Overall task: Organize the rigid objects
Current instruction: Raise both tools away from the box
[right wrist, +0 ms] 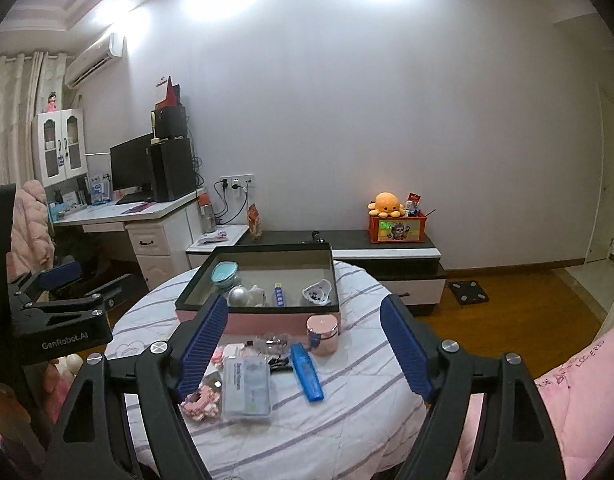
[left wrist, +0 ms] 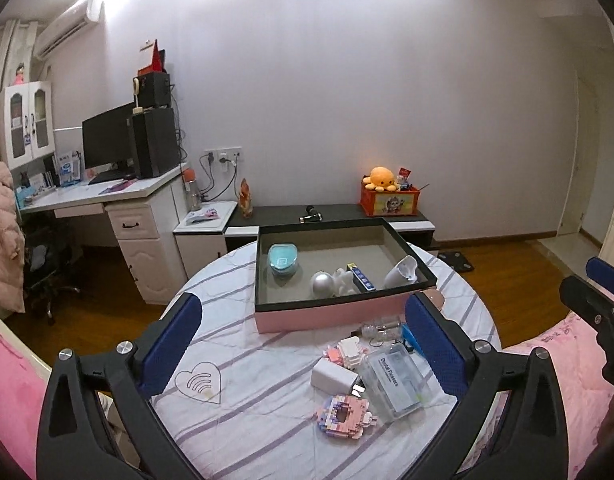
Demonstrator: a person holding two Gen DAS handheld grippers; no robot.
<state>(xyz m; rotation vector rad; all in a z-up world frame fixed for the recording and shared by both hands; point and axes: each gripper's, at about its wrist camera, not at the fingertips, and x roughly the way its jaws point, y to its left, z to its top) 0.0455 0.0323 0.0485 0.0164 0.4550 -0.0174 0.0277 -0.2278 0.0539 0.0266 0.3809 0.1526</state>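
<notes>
From the left wrist, I see my left gripper (left wrist: 303, 344) with its jaws spread wide and nothing between them, hanging over the round table (left wrist: 243, 432). The box (left wrist: 339, 312) sits at the table's far side, and it already holds a teal case (left wrist: 282, 261), a silver ball (left wrist: 324, 283), a white figure (left wrist: 344, 280), a blue stick (left wrist: 362, 277) and a white dispenser (left wrist: 401, 272). Still loose on the cloth in front of it: a floss box (left wrist: 395, 380), a white cube (left wrist: 334, 376), a pink brick model (left wrist: 343, 416), a second brick piece (left wrist: 347, 354) and a clear bottle (left wrist: 381, 328).

From the right wrist, my right gripper (right wrist: 305, 356) is also parted and empty, near the loose pile. Here I add a blue marker (right wrist: 306, 372) and a pink cup (right wrist: 323, 334), which stands just beside the box's front wall, outside it. The left gripper shows at the left edge, well apart.

I judge the job roughly half done: five items boxed, about seven left.
</notes>
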